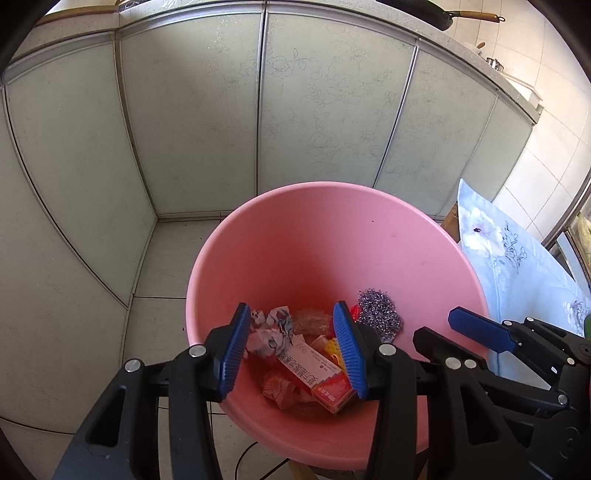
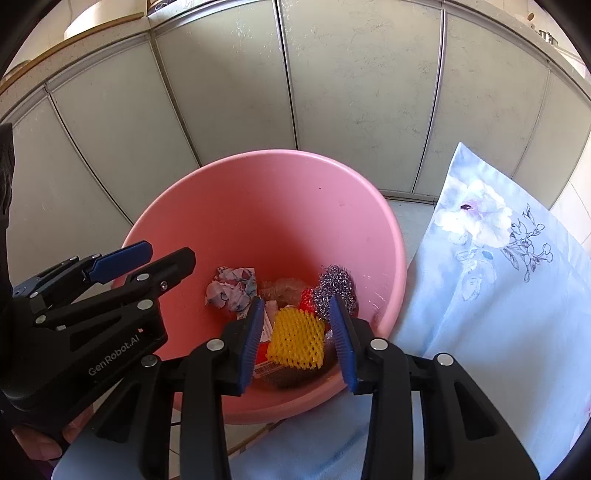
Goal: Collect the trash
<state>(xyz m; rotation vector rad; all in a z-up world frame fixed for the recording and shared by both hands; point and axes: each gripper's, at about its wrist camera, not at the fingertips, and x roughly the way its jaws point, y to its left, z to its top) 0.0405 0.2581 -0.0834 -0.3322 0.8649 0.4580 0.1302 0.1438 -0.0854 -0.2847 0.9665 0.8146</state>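
A pink plastic bin [image 1: 332, 236] [image 2: 266, 206] stands on the tiled floor by the cabinets. Inside lie crumpled printed paper [image 1: 271, 332] [image 2: 231, 286], a red and white carton [image 1: 317, 373], a steel wool scrubber [image 1: 378, 314] [image 2: 334, 288] and a yellow foam net [image 2: 297, 338]. My left gripper [image 1: 295, 354] is open and empty over the bin's near rim. My right gripper [image 2: 299, 339] is open and empty above the trash; it also shows at the right of the left wrist view [image 1: 480, 328].
Pale cabinet doors [image 1: 221, 110] stand behind the bin. A blue floral pillow [image 2: 498, 280] lies right of the bin. A pan [image 1: 436, 14] sits on the counter above.
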